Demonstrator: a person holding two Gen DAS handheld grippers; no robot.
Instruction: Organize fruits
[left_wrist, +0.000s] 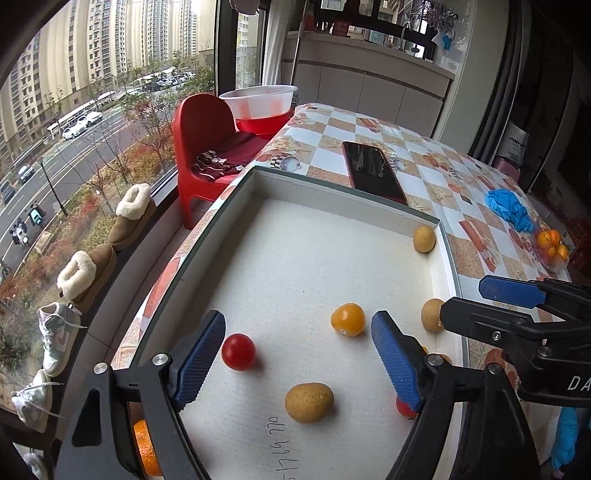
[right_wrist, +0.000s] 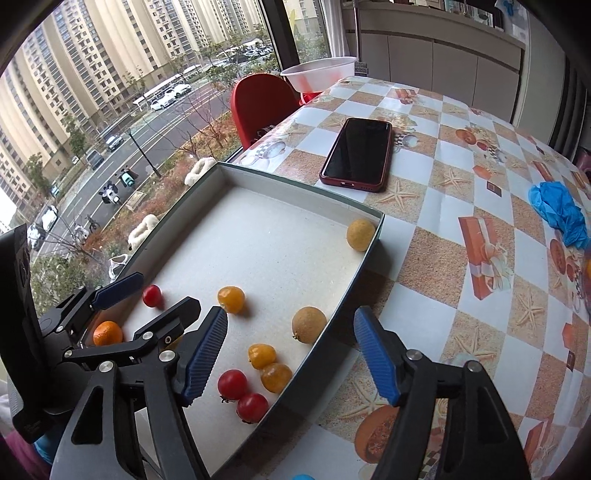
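Left gripper (left_wrist: 299, 354) spread empty over tray (right_wrist: 295, 184), red tomato (left_wrist: 238, 351) inside

Phone (right_wrist: 356, 155), blue gloves (right_wrist: 559, 214), red chair (left_wrist: 201, 147)

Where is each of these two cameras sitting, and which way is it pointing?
Left wrist view: sits on the left claw, looking forward over the tray toward the phone and window; its two blue fingers show, with the right claw entering at right.
Right wrist view: sits on the right claw, straddling the tray's right wall, facing the phone; the left claw shows at left.
Shared: tray, fruit, phone, checkered table, red chair.
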